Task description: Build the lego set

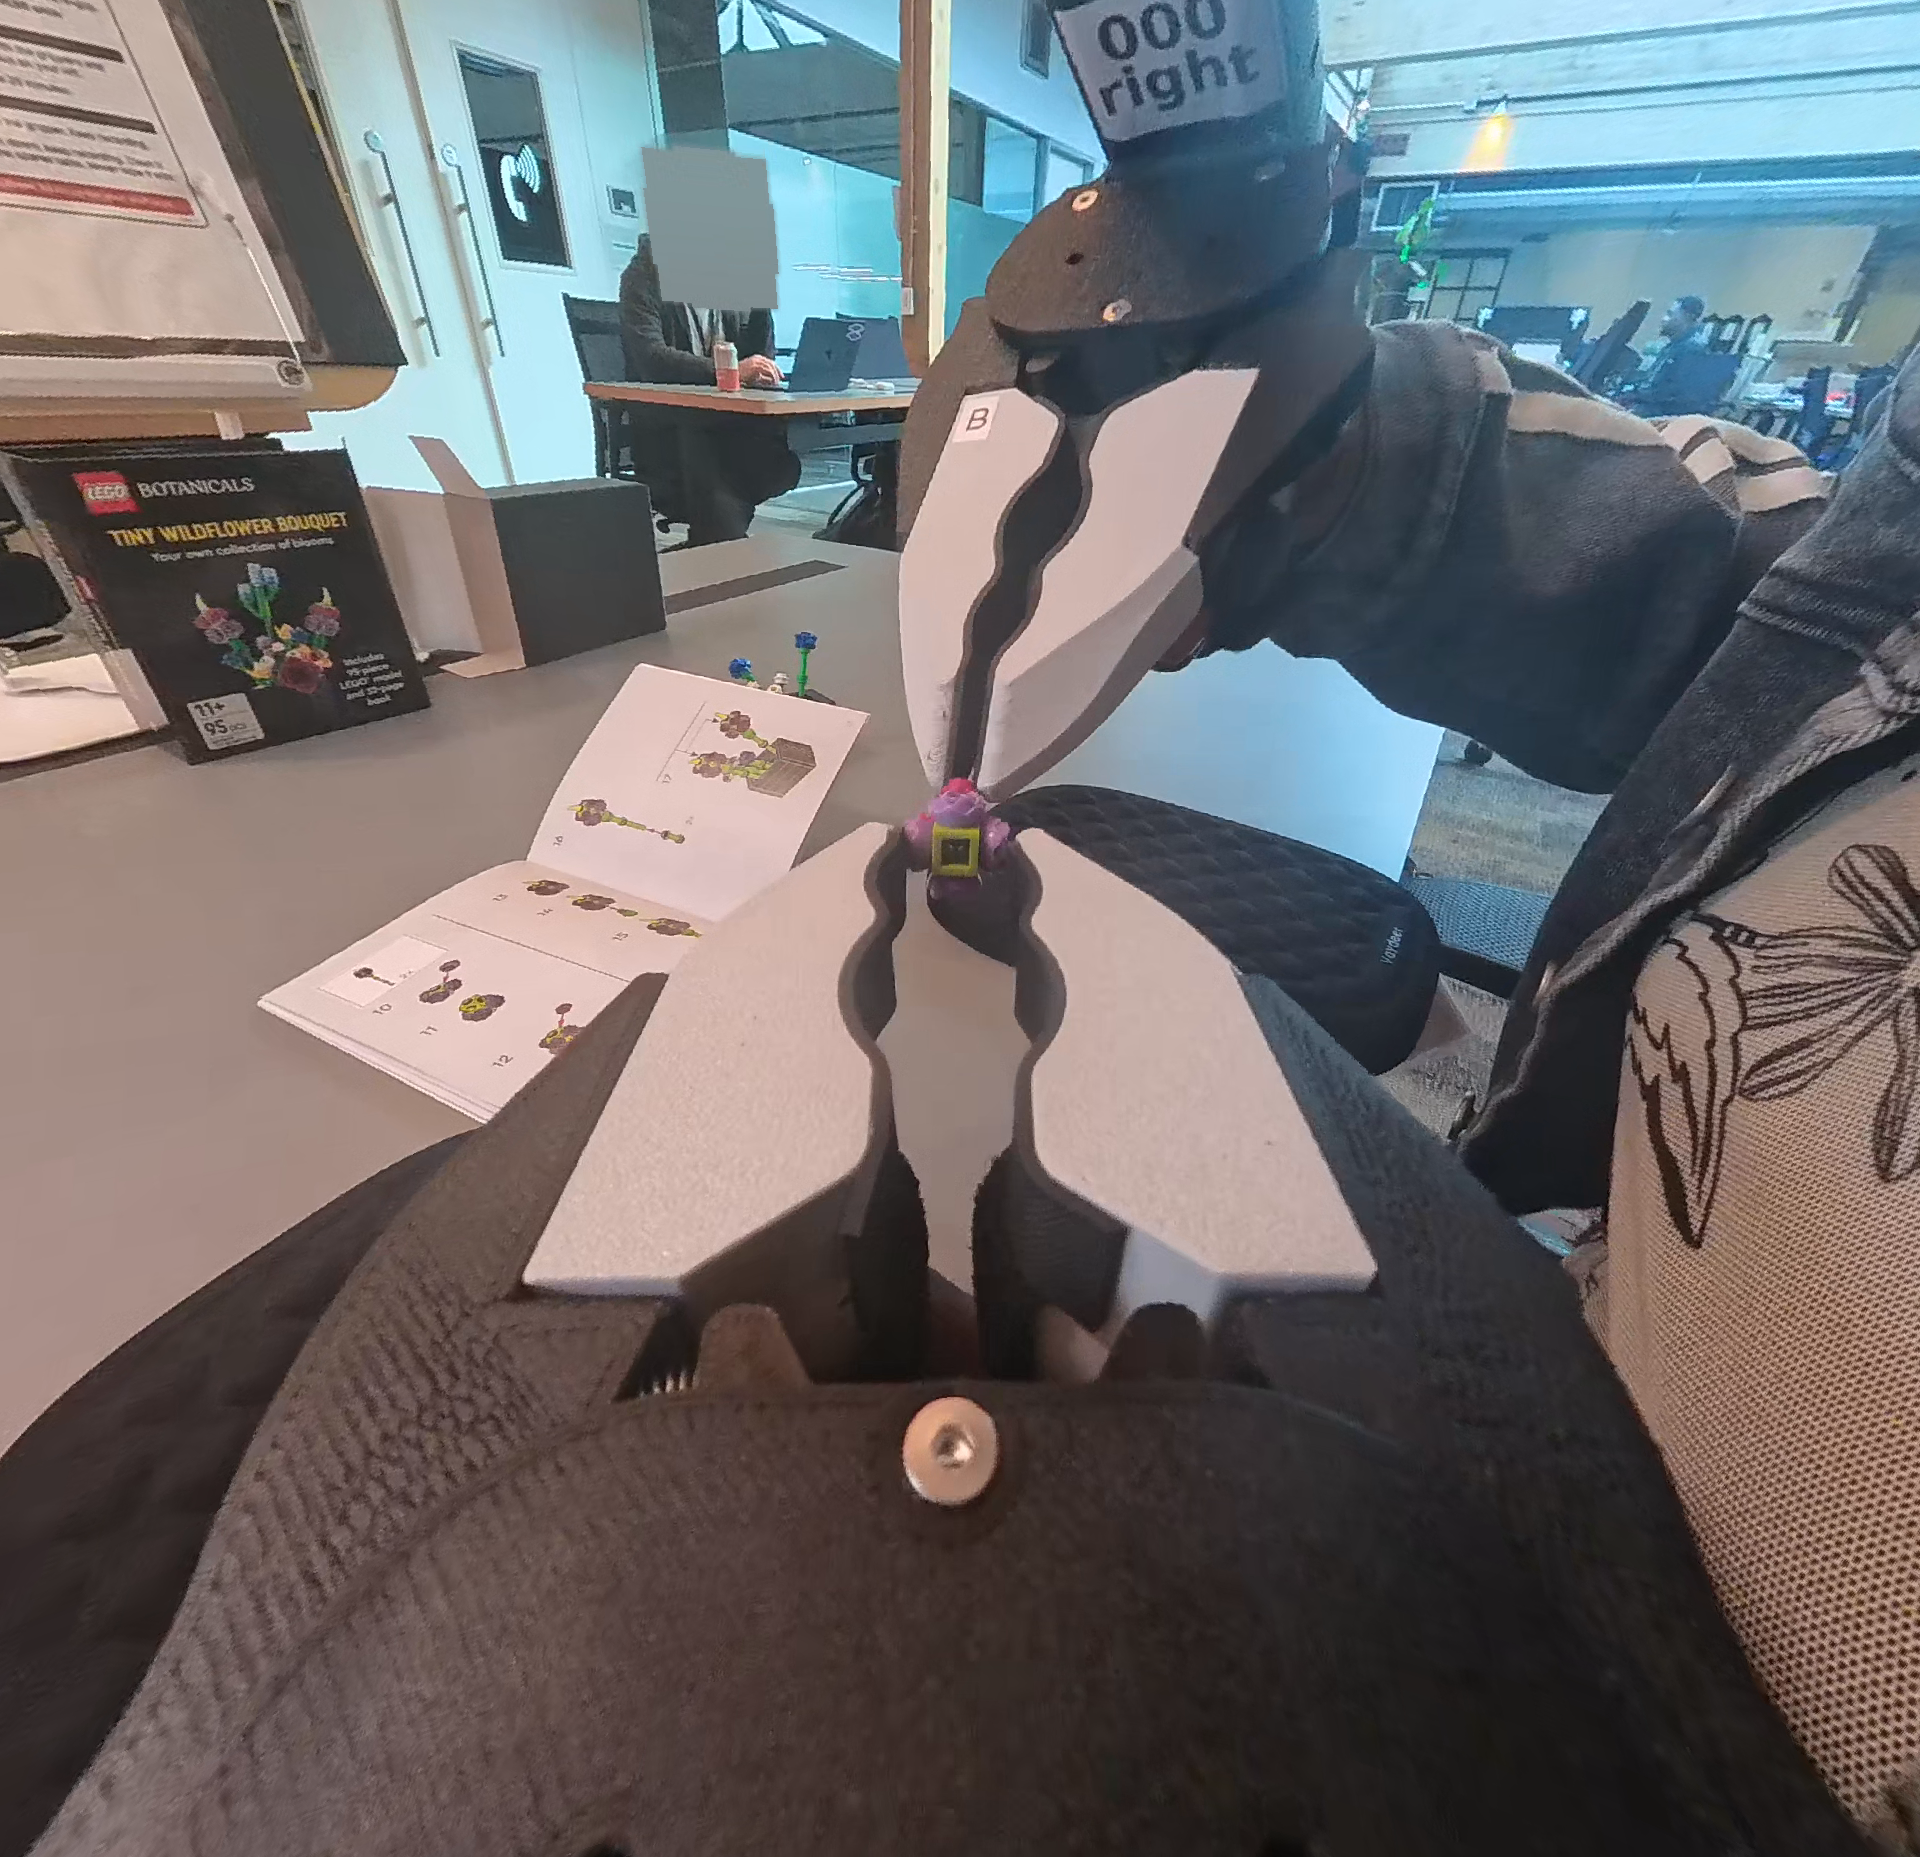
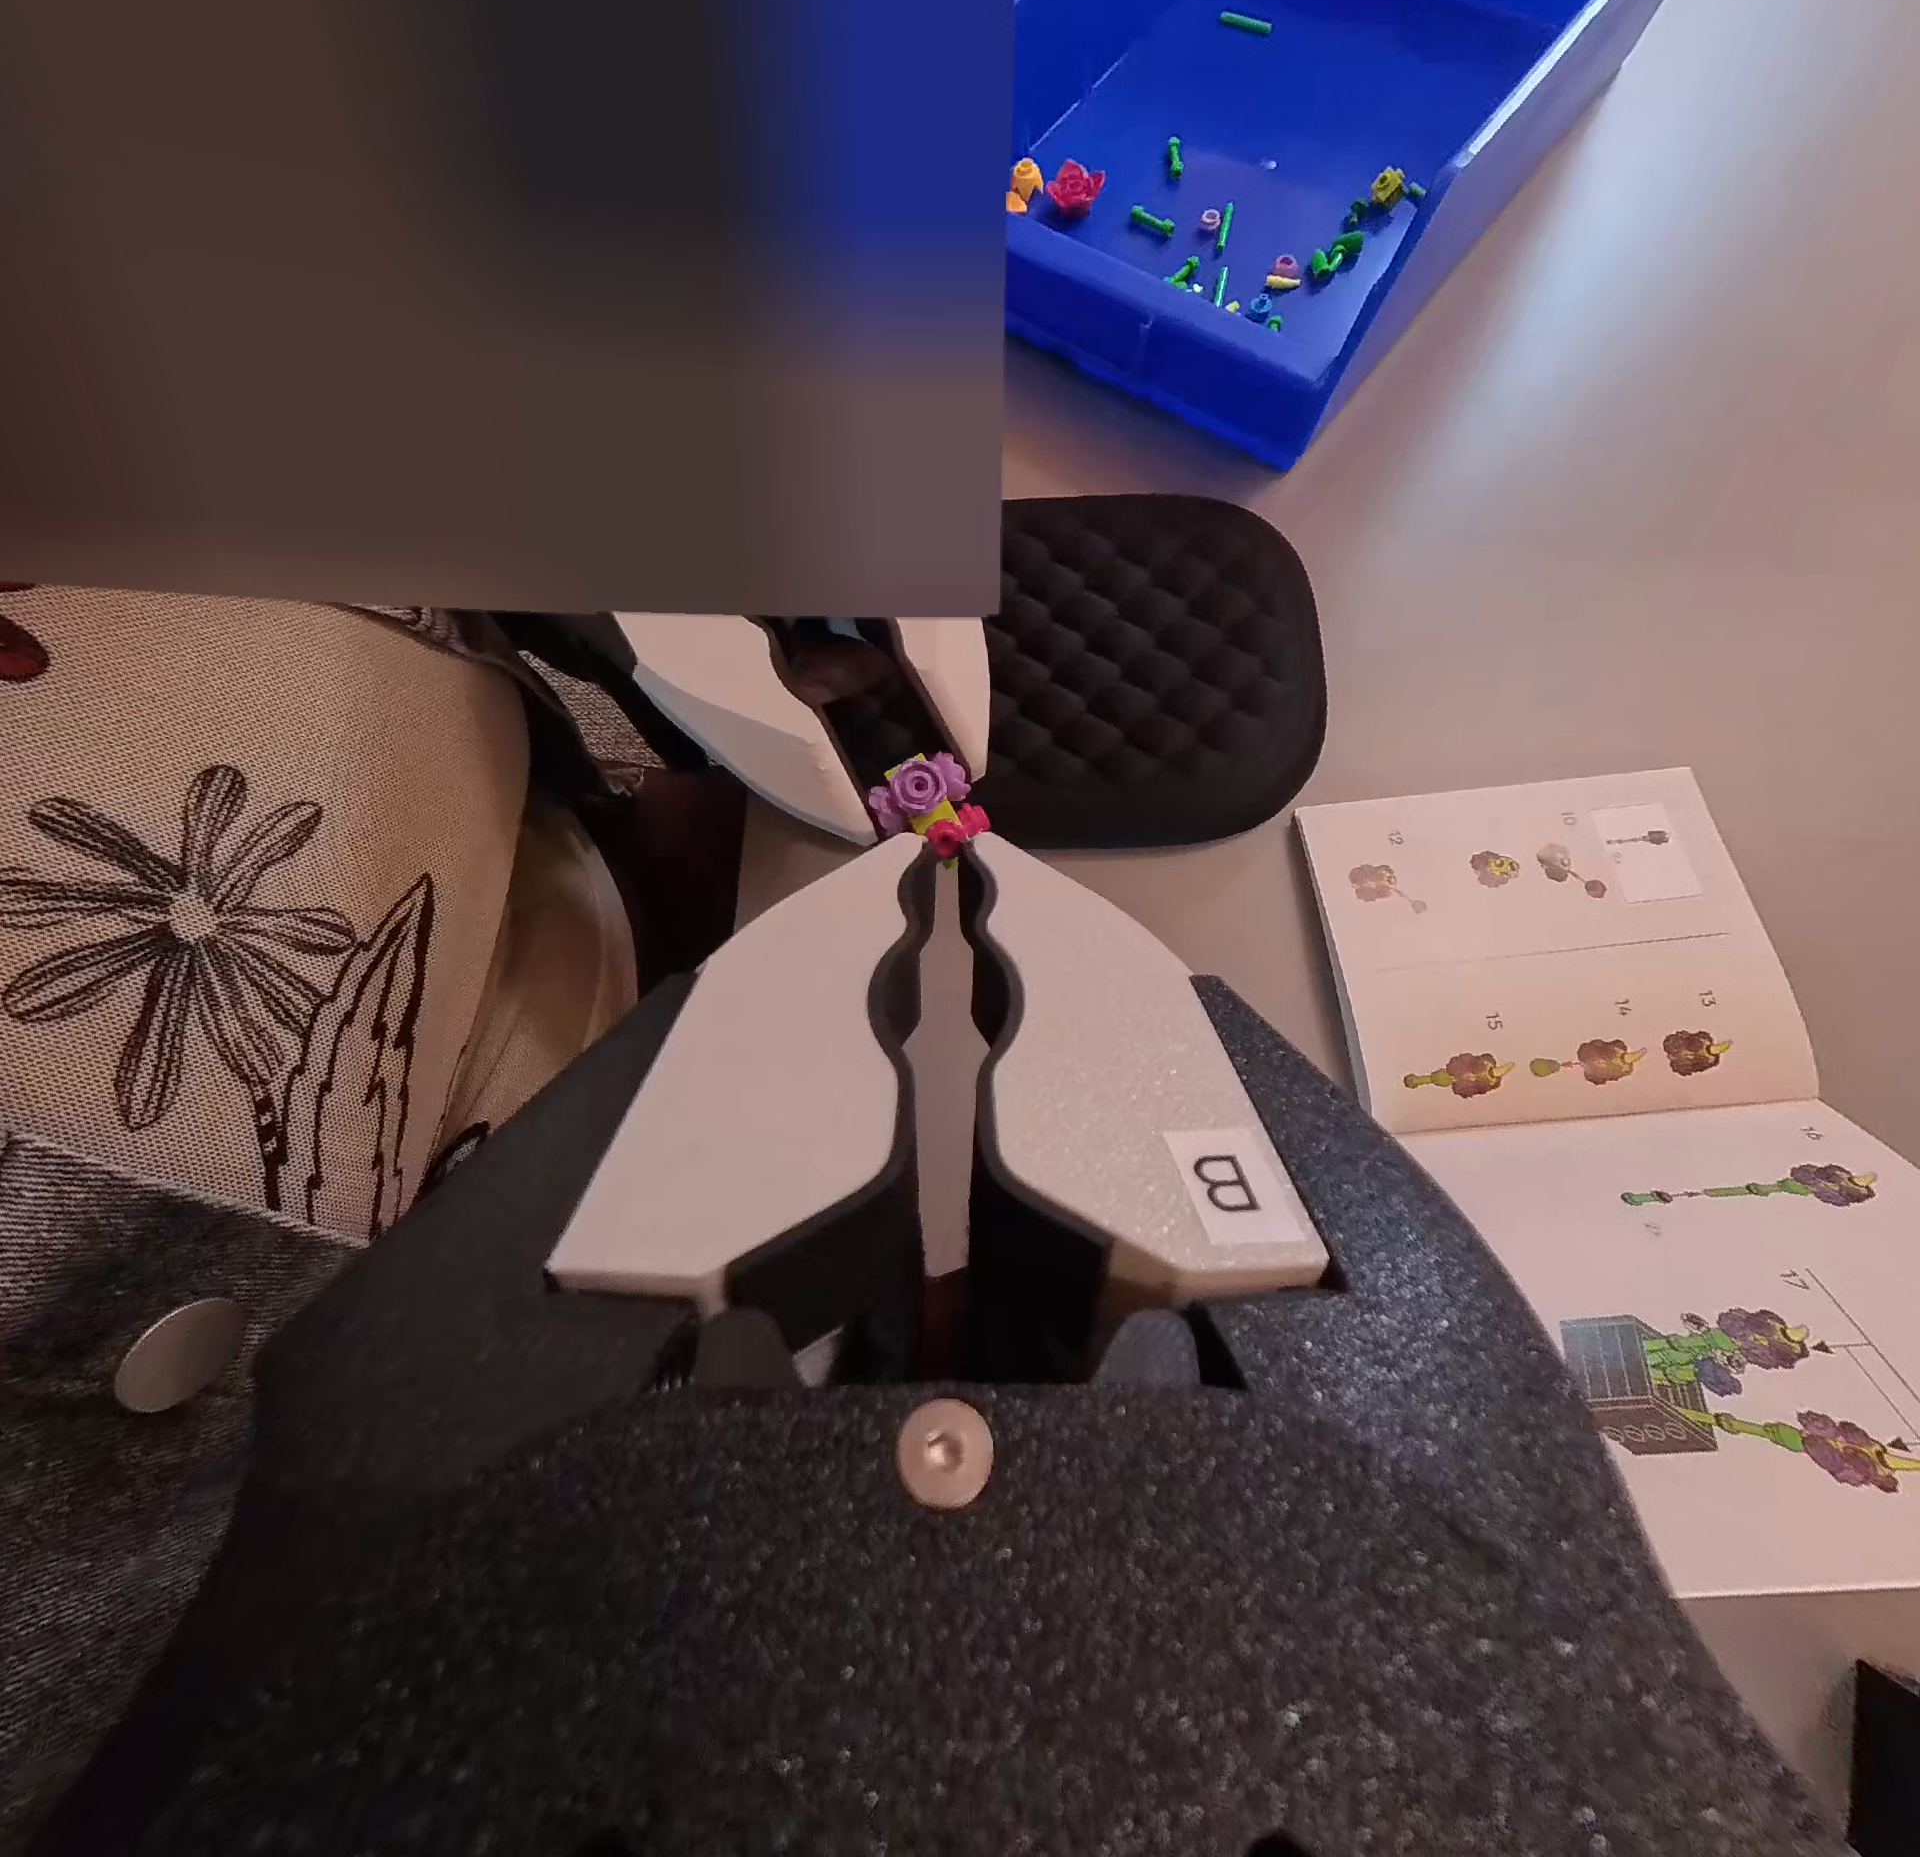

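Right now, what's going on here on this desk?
A person is building a small Lego flower with two handheld grippers. The left gripper holds the purple flower cluster on its lime-green block, while the right gripper presses a small pink flower onto it. The instruction booklet lies open on the table, and loose pieces sit in the blue bin.

Glossy plastic flower piece
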Action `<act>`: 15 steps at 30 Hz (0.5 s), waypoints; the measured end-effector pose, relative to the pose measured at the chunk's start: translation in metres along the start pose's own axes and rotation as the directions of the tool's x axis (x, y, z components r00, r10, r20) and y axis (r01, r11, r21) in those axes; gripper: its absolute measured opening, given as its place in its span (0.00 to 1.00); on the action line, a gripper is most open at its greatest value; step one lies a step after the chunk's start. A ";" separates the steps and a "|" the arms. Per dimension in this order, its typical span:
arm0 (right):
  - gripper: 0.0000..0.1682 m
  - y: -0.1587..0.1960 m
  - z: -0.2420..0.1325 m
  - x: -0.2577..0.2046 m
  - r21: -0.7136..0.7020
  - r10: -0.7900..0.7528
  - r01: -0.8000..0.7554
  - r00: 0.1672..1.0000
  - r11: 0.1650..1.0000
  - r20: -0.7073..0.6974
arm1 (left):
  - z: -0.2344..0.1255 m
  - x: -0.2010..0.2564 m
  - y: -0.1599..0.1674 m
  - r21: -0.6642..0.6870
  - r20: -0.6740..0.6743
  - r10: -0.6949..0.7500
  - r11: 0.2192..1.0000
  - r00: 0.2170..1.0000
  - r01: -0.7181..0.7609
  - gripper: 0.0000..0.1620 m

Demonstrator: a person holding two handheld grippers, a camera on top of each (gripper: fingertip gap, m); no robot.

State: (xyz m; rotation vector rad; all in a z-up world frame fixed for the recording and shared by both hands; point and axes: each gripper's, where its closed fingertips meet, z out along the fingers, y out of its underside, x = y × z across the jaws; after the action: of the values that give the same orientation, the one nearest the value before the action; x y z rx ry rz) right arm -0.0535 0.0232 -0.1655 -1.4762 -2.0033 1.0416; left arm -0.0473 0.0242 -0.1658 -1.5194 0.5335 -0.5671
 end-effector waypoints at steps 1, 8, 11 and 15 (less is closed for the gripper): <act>0.02 -0.001 0.000 0.000 0.001 -0.002 0.002 1.000 1.000 -0.001 | 0.000 0.000 0.000 0.004 0.000 -0.001 1.000 1.000 0.001 0.10; 0.02 0.003 0.001 -0.002 -0.060 -0.039 0.038 0.999 0.997 -0.018 | 0.000 0.004 0.000 -0.003 -0.008 0.018 1.000 1.000 -0.018 0.10; 0.02 0.002 0.000 -0.004 -0.071 -0.049 0.048 0.999 0.996 -0.016 | -0.002 0.006 -0.001 0.009 -0.018 0.025 1.000 1.000 -0.024 0.10; 0.02 0.003 -0.001 -0.007 -0.083 -0.059 0.058 0.998 0.995 -0.006 | -0.003 0.008 -0.001 0.013 -0.036 0.029 1.000 0.999 -0.028 0.10</act>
State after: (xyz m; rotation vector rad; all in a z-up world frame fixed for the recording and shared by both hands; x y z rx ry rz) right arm -0.0488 0.0174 -0.1670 -1.4514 -2.0937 0.9381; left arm -0.0428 0.0170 -0.1645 -1.4900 0.5776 -0.5756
